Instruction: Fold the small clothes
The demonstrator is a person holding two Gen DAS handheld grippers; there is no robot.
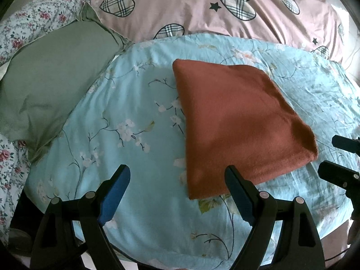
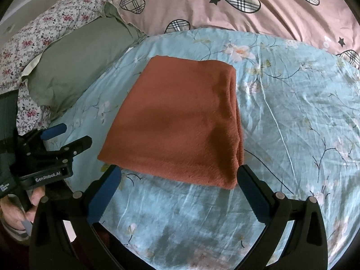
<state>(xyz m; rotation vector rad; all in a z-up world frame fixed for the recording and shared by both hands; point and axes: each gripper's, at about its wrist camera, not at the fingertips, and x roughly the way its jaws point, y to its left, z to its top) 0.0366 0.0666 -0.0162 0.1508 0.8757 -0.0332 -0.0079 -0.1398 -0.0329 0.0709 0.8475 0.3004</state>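
From my remote station I see the folded rust-red cloth (image 2: 177, 123) lying flat on the pale blue flowered sheet (image 2: 292, 112), a rough rectangle whose long axis runs away from my cameras toward the pink heart-print quilt (image 2: 258, 11) at the far side. Its layered, stacked edge faces right in the right wrist view; the near edge lies crosswise just ahead of the right gripper (image 2: 177, 175).

Bare sheet surrounds the cloth on all sides, broadest to the right and in front. To the left, a green pillow (image 1: 51, 72) rests well apart from the cloth, with a rose-print quilt (image 1: 20, 36) behind it.

My right gripper stands wide apart and holds nothing, its blue-padded fingers (image 2: 105, 191) flanking the cloth's near corners; I cannot tell whether the right finger touches the corner or only sits just beside it. My left gripper (image 1: 177, 175) is likewise spread wide and empty, its right finger overlapping the cloth's near left corner in its own view, its left finger over bare sheet. In the right wrist view it appears at the left, near the cloth's left edge, gripped by my hand (image 2: 20, 209).
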